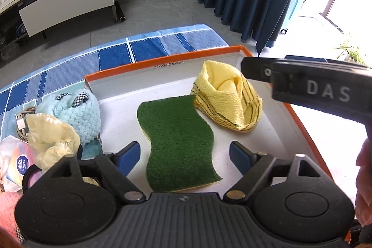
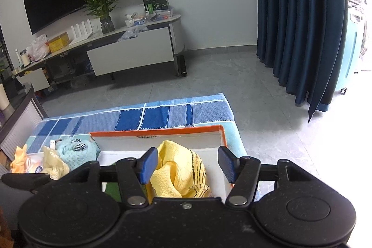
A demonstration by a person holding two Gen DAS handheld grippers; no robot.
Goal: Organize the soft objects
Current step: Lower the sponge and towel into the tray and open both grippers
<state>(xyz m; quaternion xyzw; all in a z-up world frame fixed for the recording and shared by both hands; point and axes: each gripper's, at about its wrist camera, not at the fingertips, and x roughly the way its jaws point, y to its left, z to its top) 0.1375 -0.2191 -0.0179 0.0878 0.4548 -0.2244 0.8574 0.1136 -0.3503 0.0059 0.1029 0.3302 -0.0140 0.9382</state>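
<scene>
Left gripper (image 1: 184, 156) fingers apart over a green scouring sponge (image 1: 179, 143) lying in the orange-rimmed box (image 1: 162, 55). Right gripper (image 2: 184, 165) fingers apart around, not pressing, the yellow cloth (image 2: 179, 173) beyond. Beside the box: cream gloves (image 1: 51, 138), blue knitted plush (image 1: 79, 113), checked desk cloth (image 1: 144, 48).

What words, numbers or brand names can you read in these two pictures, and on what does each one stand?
"33x23x12.5x5cm": inner far wall of the orange-edged box.
"DAS": side of the right gripper.
"Vinda": tissue pack, small, so not certain.
Green box on the TV cabinet: print too small to read.
</scene>
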